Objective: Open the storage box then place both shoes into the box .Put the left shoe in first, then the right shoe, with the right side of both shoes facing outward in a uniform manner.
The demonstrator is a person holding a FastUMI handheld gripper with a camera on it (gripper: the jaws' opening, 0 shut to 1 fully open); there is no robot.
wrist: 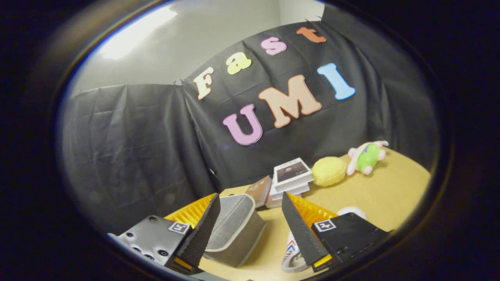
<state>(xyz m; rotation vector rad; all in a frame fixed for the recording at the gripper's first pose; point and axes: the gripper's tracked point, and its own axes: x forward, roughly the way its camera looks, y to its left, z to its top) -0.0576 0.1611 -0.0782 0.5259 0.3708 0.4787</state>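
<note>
Gripper (250, 212) hangs spread wide and grasping nothing, grey storage box (234, 230) by 1 finger, a shoe (293, 253) beneath the other.

Dim overall. A glare patch is seen on the pale wall (133, 35) high above the gripper (250, 226), whose fingers stand apart. Strong fisheye bending is noted at the rim. Soft shadows lie on the bench (390, 187). Slight blur throughout.

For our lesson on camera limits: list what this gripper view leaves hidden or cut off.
- Grey storage box: near side hidden behind a finger of the open hand-held gripper; lid state unclear.
- Shoe: mostly behind the other finger; left or right unclear.
- Books: covers too small to make out.
</note>
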